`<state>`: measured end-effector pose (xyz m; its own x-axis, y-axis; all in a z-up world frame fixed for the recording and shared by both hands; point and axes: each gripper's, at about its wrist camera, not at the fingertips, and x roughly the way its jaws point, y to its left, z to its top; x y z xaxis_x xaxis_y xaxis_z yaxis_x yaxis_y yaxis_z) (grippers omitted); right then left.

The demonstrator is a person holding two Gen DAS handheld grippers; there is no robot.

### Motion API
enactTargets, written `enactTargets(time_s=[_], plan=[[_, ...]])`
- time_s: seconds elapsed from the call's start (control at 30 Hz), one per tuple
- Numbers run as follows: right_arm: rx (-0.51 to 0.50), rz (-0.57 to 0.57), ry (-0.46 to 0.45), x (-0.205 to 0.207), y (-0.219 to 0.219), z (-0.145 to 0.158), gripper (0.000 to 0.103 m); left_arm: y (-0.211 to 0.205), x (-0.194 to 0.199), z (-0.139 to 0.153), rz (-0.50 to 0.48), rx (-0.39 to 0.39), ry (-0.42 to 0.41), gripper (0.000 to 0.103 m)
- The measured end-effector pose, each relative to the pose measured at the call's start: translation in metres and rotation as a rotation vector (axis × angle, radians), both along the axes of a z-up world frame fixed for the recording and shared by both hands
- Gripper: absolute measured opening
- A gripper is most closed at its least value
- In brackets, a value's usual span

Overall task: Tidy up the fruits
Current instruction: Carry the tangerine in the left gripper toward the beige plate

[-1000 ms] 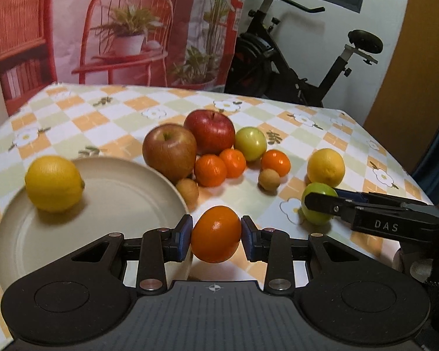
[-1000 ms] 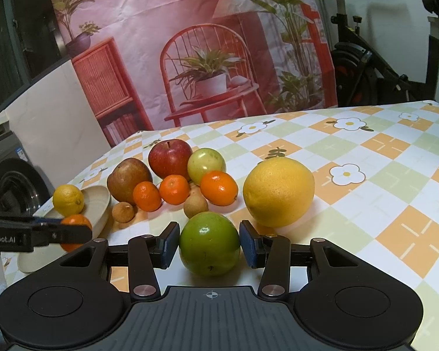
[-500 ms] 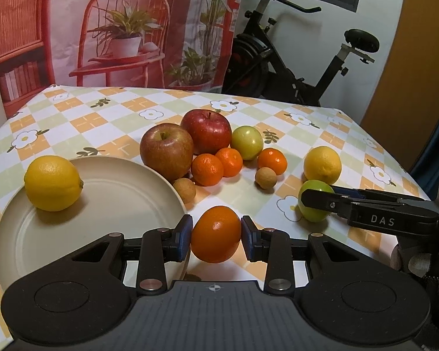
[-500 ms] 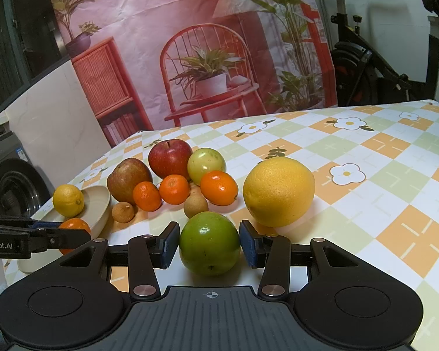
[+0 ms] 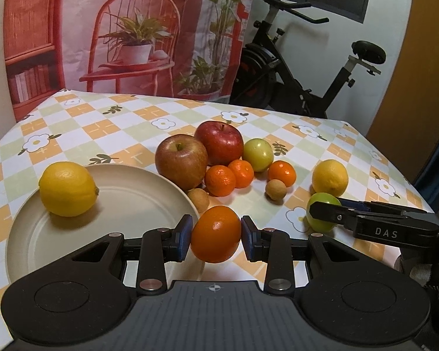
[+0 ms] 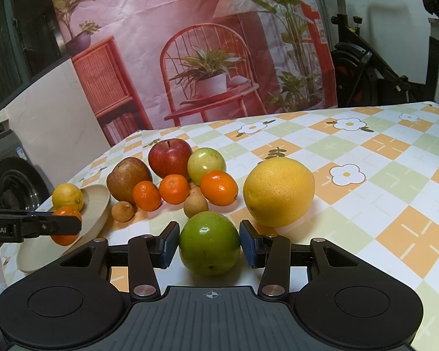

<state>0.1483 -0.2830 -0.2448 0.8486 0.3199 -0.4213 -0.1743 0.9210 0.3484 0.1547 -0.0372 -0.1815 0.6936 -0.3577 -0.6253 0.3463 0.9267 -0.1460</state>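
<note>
On right claw (image 5: pixel 322 213) arm, "DAS", clamped on green fruit (image 6: pixel 209 244), left claw (image 5: pixel 216 234) clamping orange (image 5: pixel 216 234), "obot.AI" lettering

Left hand-held gripper (image 5: pixel 216 235) is tilted down a fair bit, both blue pads (image 5: pixel 183 237) pressed flat against the sides of an orange (image 5: pixel 215 234), one pad each side, jaws only partly apart. Seen from the other camera it comes in from the left edge, fingers about level, the orange clamped at the tips.

Right hand-held gripper (image 6: pixel 209 244) sits flatter, pads (image 6: pixel 169 244) hugging a green fruit (image 6: pixel 209 242) the same way. From the left camera its fingers reach in from the right edge, a bit of gloved hand (image 5: pixel 437 275) behind.
</note>
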Motion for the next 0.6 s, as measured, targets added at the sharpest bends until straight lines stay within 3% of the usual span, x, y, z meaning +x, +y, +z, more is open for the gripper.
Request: enactTargets(time_s=[0.6], plan=[[-0.002, 0.000, 0.000, 0.0001, 0.0003, -0.0002, 0.042, 0.0034, -0.0001, 0.0005, 0.009, -0.002, 0.001, 0.038]])
